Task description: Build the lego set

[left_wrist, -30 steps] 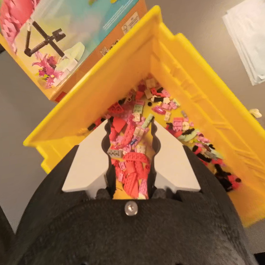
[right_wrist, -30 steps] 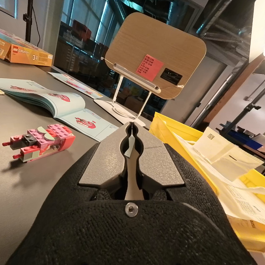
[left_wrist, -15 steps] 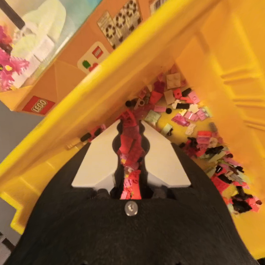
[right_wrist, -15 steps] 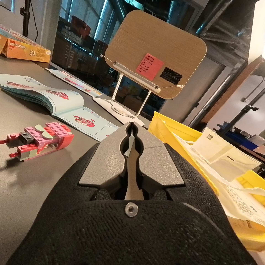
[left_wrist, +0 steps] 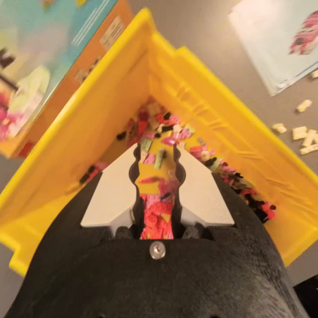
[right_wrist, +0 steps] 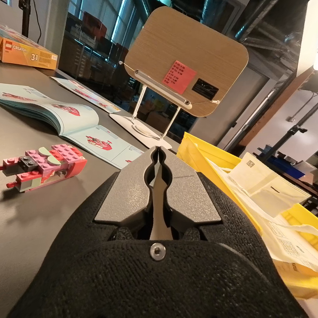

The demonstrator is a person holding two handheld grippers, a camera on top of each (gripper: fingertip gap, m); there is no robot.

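Observation:
My left gripper point(left_wrist: 156, 148) hangs open over a yellow bin point(left_wrist: 120, 51), and the view is blurred by motion. Red, pink, black and pale green bricks point(left_wrist: 155, 216) lie loose on the bin floor below and between the white fingers point(left_wrist: 118, 180). I see no pad pressing on a brick. My right gripper point(right_wrist: 158, 148) is shut with its grey fingertips touching and nothing between them. It hovers over the dark table beside a small pink and red brick model point(right_wrist: 43, 165) at the left.
A brick-set box point(left_wrist: 51, 51) leans behind the bin. A booklet point(left_wrist: 275, 43) and loose pale bricks point(left_wrist: 301, 136) lie on the table. In the right wrist view there is an open booklet point(right_wrist: 77, 123), a wooden book stand point(right_wrist: 185, 62) and a yellow bin point(right_wrist: 215, 154) holding paper bags point(right_wrist: 266, 185). One gripper's finger ends stand about 55 centimeters off the other's.
The left gripper dipped into the brick pile with its jaws narrowed around red bricks, then drew back up and opened wider. The right gripper has barely moved and stayed shut.

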